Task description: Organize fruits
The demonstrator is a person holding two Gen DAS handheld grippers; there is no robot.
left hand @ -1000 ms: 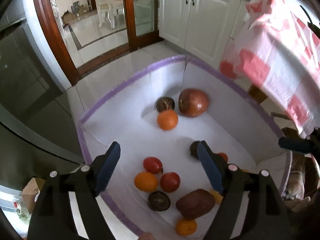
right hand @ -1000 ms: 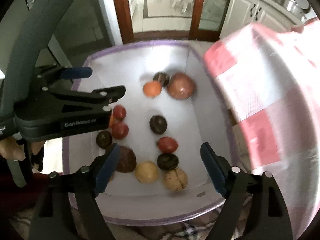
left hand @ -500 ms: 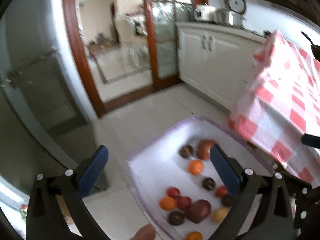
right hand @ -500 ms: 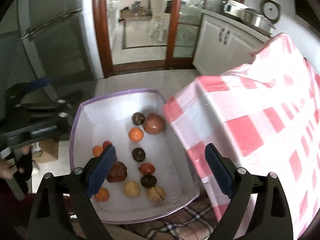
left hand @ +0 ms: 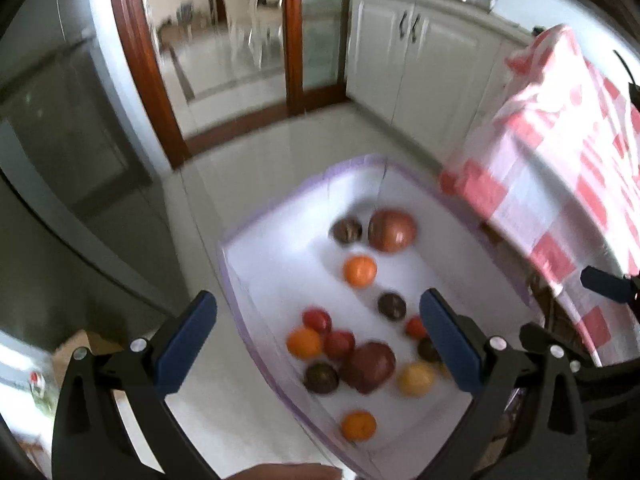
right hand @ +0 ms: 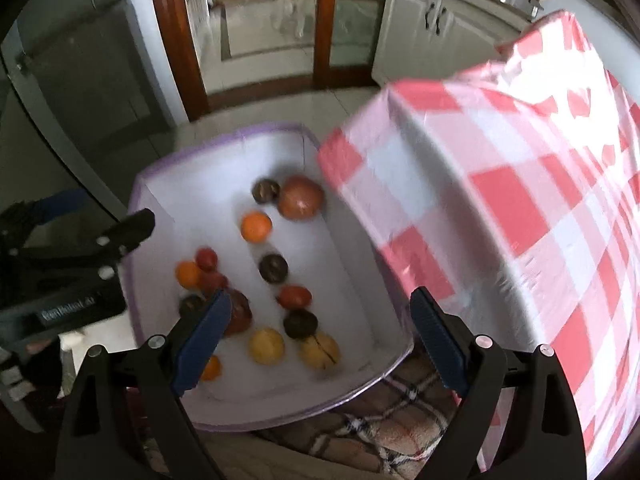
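Note:
A white box with a purple rim [left hand: 280, 204] [right hand: 224, 140] stands on the floor and holds several fruits: a large reddish pomegranate [left hand: 392, 230] [right hand: 300, 200], an orange [left hand: 359, 271] [right hand: 256, 227], dark passion fruits [left hand: 392, 306] [right hand: 273, 267], red tomatoes [left hand: 317, 319] [right hand: 294, 296] and a yellow fruit [left hand: 416, 378] [right hand: 266, 345]. My left gripper [left hand: 318, 340] is open and empty, held above the box's near left side. My right gripper [right hand: 318, 336] is open and empty above the box's near end. The left gripper also shows at the left of the right wrist view [right hand: 80, 264].
A table with a red and white checked cloth [right hand: 520, 200] [left hand: 560, 160] stands right beside the box. White cabinets [left hand: 420, 60] and a wood-framed glass door [left hand: 224, 40] lie beyond. A plaid fabric [right hand: 392, 412] lies under the box's near edge. A dark appliance [left hand: 60, 140] stands at left.
Both grippers rose well above the box from one second ago to half a second ago, then came back down toward it. Both stay open and empty. The fruits have not moved.

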